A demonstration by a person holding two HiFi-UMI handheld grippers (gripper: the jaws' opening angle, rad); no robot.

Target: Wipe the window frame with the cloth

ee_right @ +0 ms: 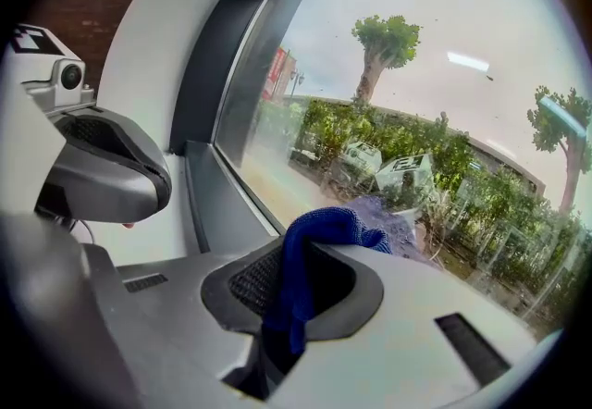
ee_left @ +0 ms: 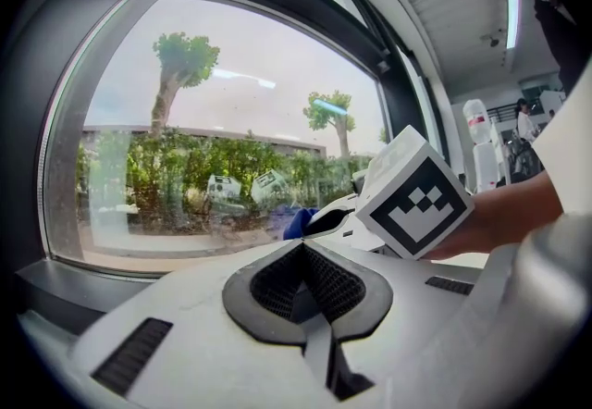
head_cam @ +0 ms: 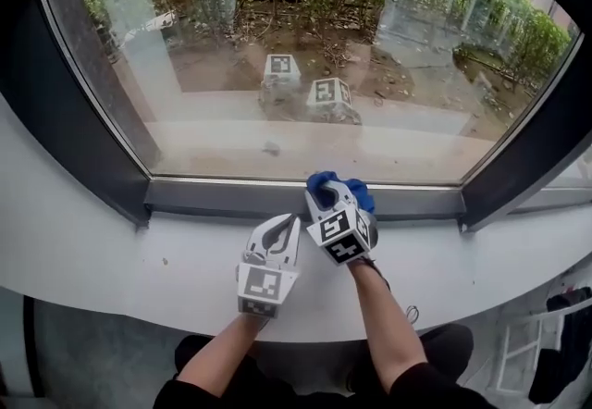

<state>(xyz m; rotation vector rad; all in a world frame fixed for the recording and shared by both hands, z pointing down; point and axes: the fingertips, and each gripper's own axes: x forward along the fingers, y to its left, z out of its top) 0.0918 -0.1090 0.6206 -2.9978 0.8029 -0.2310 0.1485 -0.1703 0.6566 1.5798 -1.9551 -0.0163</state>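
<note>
Head view is showing the right tool (head_cam: 339,199) pressing the blue cloth (head_cam: 323,183) against the lower rail of the window frame (head_cam: 231,197), at about the middle of its length. Right gripper view is confirming the grip: the jaws are clamping a fold of the cloth, and the free end is bulging forward toward the glass (head_cam: 305,74). The left tool (head_cam: 280,233) is hanging over the white sill (head_cam: 139,259), just beside the right one and a little nearer to the person. Whether it is touching the sill I cannot tell. Its jaws are standing together with nothing between them, so it is taking no part in the wiping.

I am judging that the wiping is under way but not complete. The lower rail is looking equally dark and dull on both sides of the cloth, with no wet trace and no dust line, so the pictures are not telling which part is already wiped. The two side posts and the upper part of the frame are lying well apart from the cloth, and they are probably waiting for their turn.

Counting the things, I am finding one cloth, one window frame holding one pane of glass, one sill, and two tools, each carrying one marker cube (head_cam: 340,236); both cubes are also appearing as reflections in the glass
</note>
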